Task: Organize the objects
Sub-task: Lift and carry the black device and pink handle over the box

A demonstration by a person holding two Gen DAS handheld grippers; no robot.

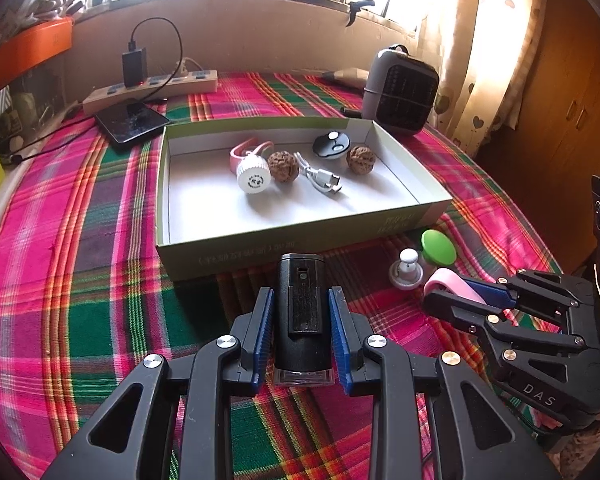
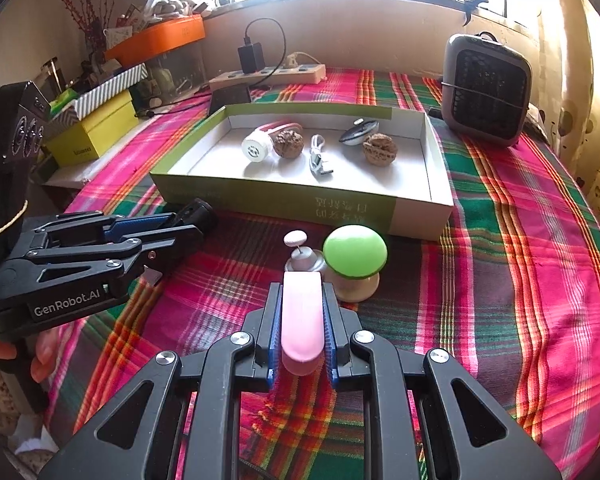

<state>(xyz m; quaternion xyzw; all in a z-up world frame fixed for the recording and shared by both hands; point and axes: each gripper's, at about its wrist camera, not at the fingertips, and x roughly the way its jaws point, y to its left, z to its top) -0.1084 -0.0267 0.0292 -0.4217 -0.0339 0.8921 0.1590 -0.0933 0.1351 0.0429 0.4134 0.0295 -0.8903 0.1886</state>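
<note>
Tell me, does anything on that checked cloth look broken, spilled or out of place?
Nothing looks spilled or broken. Only the green mushroom-shaped object and the small silver knobbed piece sit loose on the cloth in front of the box, while similar trinkets lie inside it.

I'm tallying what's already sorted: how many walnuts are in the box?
2. One walnut lies mid-box, touching the white round cap. The other walnut lies nearer the right wall of the box, just in front of the black-and-white gadget. None seem hidden.
</note>
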